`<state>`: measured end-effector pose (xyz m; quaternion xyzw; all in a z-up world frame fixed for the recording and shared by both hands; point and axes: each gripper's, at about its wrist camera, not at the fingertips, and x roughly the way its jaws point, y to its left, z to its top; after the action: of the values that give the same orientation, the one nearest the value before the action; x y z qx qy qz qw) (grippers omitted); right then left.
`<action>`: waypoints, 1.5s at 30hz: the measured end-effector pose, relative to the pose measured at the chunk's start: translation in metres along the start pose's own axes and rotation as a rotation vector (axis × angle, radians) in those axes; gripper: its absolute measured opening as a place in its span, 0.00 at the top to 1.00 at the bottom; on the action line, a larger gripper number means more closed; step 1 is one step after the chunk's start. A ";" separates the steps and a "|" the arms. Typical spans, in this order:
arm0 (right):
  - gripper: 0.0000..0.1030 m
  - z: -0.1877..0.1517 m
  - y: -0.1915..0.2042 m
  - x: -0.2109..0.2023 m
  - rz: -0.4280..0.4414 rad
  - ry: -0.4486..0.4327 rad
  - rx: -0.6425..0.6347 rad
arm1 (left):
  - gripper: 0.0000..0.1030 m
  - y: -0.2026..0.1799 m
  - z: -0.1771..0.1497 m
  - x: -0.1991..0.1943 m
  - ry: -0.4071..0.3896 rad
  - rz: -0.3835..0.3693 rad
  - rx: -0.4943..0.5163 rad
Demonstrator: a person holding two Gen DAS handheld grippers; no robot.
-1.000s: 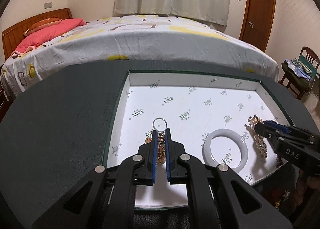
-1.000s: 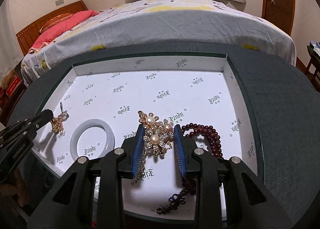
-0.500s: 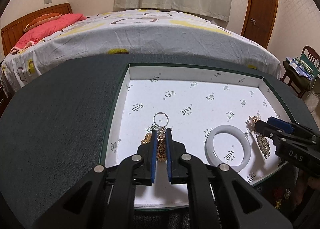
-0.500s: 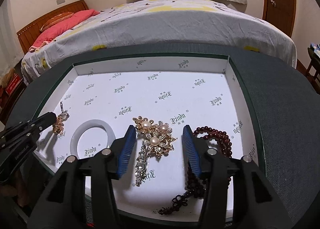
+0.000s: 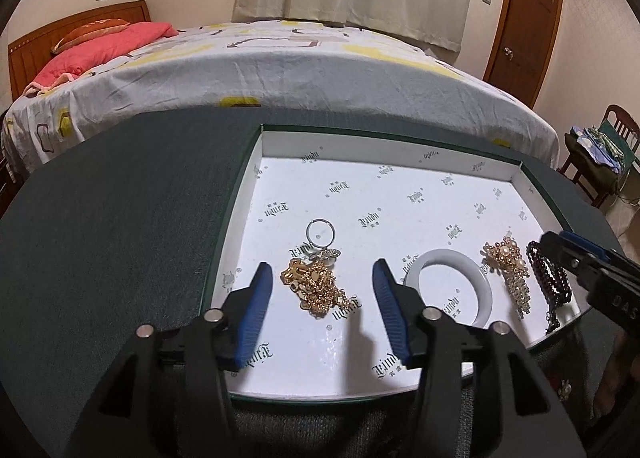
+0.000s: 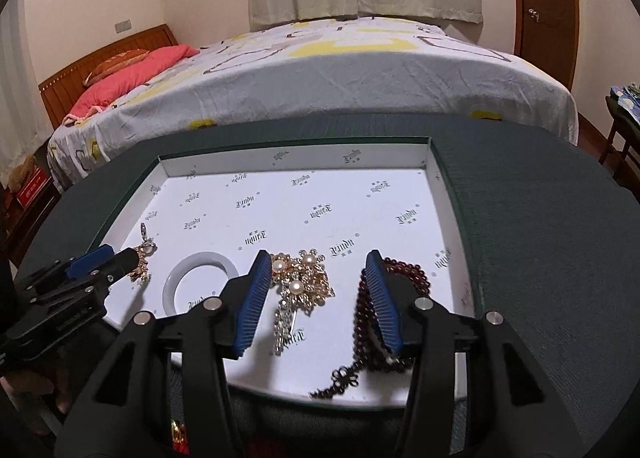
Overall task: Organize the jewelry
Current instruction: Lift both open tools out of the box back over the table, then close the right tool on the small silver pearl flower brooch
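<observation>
A white-lined tray [image 5: 280, 161] [image 6: 288, 155] lies on a dark round table. In it lie a gold chain with a silver ring [image 5: 318, 286] [image 6: 143, 254], a white bangle [image 5: 448, 292] [image 6: 200, 284], a gold pearl brooch [image 5: 508, 270] [image 6: 302, 282] and dark red beads [image 5: 550, 282] [image 6: 404, 286]. My left gripper [image 5: 322, 278] is open and empty, its fingers either side of the chain. My right gripper [image 6: 316, 266] is open and empty, one finger left of the brooch, the other over the beads.
The dark table [image 5: 120, 217] surrounds the tray. A bed [image 5: 280, 69] with a patterned sheet stands behind it. A wooden door [image 5: 528, 17] and a chair with clothes [image 5: 600, 153] are at the right.
My left gripper has opened and let go of the gold chain, which now lies on the tray. My right gripper has opened wider and pulled back from the brooch.
</observation>
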<state>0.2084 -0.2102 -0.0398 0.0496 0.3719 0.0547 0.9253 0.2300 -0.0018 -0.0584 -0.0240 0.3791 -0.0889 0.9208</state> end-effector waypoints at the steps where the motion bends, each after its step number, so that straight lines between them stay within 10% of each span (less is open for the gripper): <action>1: 0.53 -0.001 -0.001 -0.003 -0.001 -0.006 0.004 | 0.49 0.000 0.000 -0.001 -0.002 -0.001 -0.001; 22: 0.53 -0.053 -0.009 -0.074 -0.066 -0.065 -0.020 | 0.44 -0.034 -0.033 -0.067 -0.113 0.054 0.044; 45: 0.61 -0.104 0.013 -0.072 -0.075 0.063 -0.053 | 0.39 -0.026 -0.080 -0.094 -0.077 0.154 -0.012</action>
<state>0.0839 -0.2017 -0.0633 0.0092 0.4010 0.0315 0.9155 0.1047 -0.0083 -0.0475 -0.0039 0.3445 -0.0146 0.9387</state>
